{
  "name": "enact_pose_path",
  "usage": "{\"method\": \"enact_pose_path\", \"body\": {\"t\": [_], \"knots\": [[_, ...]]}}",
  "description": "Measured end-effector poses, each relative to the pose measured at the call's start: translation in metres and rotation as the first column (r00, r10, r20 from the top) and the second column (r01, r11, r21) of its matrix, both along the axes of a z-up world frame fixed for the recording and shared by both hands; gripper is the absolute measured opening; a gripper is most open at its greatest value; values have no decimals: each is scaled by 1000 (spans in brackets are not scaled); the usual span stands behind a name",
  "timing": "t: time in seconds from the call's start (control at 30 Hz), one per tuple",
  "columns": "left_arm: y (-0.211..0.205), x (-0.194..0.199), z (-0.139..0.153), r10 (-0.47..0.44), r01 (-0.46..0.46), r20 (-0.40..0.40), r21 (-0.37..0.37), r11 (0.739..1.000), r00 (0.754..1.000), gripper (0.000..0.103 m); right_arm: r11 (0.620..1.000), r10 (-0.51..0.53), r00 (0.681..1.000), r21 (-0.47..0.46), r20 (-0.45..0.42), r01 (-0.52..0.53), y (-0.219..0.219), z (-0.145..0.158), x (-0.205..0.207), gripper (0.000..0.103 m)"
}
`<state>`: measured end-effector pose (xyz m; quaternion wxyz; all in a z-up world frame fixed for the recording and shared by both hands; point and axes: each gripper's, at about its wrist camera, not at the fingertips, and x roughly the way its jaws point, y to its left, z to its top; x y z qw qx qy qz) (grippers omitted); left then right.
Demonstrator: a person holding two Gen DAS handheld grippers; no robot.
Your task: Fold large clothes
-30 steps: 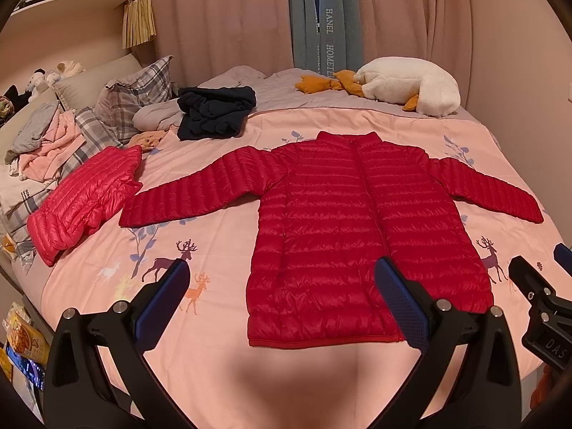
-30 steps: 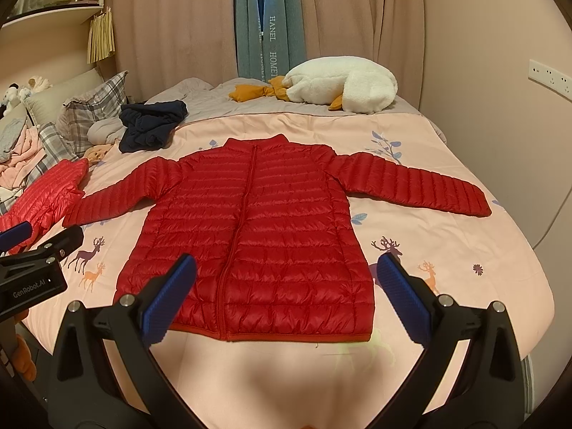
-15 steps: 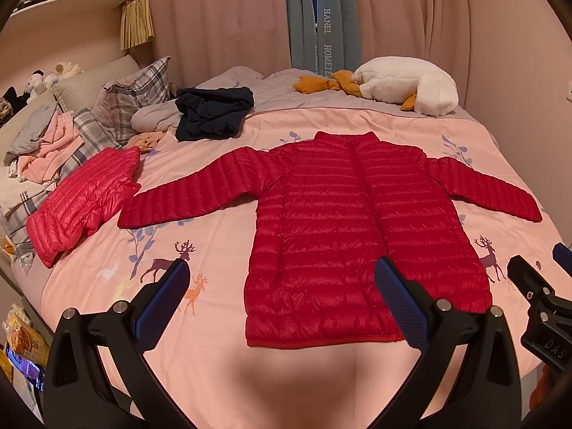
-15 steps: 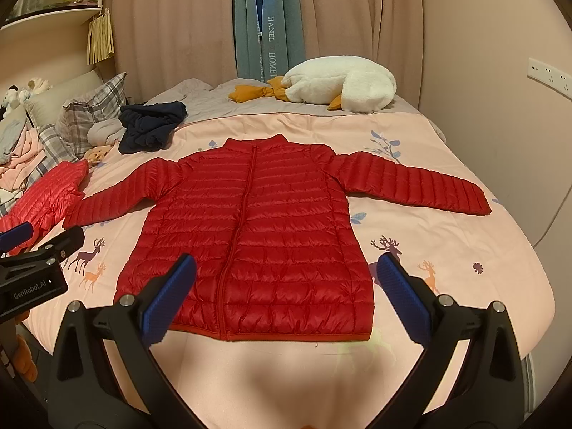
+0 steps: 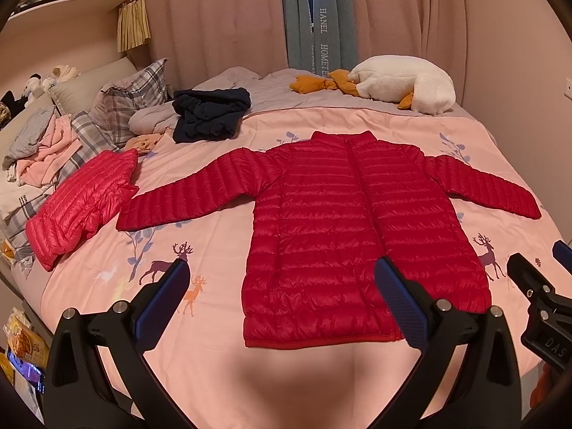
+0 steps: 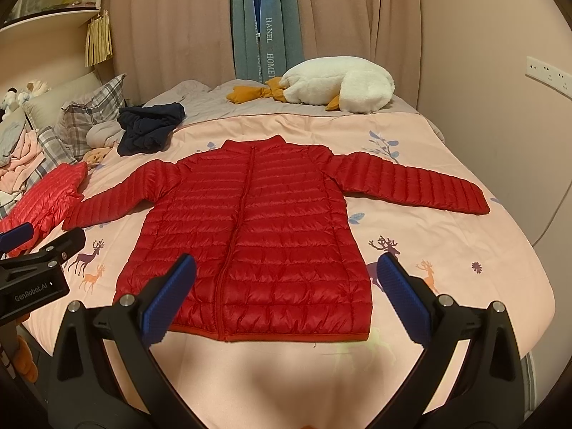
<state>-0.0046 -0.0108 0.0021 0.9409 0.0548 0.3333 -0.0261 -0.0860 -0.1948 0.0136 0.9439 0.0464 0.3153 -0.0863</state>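
Note:
A red quilted down jacket (image 5: 357,228) lies flat and front up on the pink bed, zipped, both sleeves spread out to the sides; it also shows in the right wrist view (image 6: 257,236). My left gripper (image 5: 282,279) is open and empty, held above the near bed edge in front of the jacket's hem. My right gripper (image 6: 286,279) is open and empty, also in front of the hem. The right gripper's fingers show at the right edge of the left wrist view (image 5: 536,293). The left gripper shows at the left edge of the right wrist view (image 6: 39,257).
A folded pink-red down jacket (image 5: 78,207) lies at the left. A dark navy garment (image 5: 211,114), plaid pillows (image 5: 132,96) and a pile of clothes (image 5: 35,153) sit at the back left. A white plush goose (image 5: 400,84) lies at the far end. A wall stands right.
Both grippers have drifted very slightly; the jacket sits a touch lower left in the views. Nothing was grasped or moved.

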Motion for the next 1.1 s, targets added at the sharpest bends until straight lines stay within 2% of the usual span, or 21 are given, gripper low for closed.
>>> {"method": "enact_pose_path", "body": {"t": [0.8, 0.83, 0.9, 0.97, 1.03, 1.1], "knots": [[-2, 0, -1, -6, 6, 1, 1, 1000, 1000, 102, 1000, -2, 1000, 10, -7, 2, -2, -5, 2, 101], [-2, 0, -2, -8, 8, -1, -1, 1000, 1000, 102, 999, 9, 1000, 32, -14, -8, -4, -9, 5, 101], [-1, 4, -6, -22, 21, -15, -19, 1000, 1000, 102, 988, 74, 997, 141, -24, -70, -11, -21, 10, 101], [5, 12, -16, -58, 53, -56, -87, 995, 997, 102, 947, 155, 988, 288, -13, -145, -20, -36, 15, 101], [13, 22, -29, -89, 71, -102, -170, 983, 991, 102, 914, 187, 982, 364, 9, -177, -25, -46, 17, 101], [25, 36, -45, -107, 68, -135, -261, 963, 985, 102, 893, 206, 978, 400, 40, -205, -28, -55, 19, 101]]}}
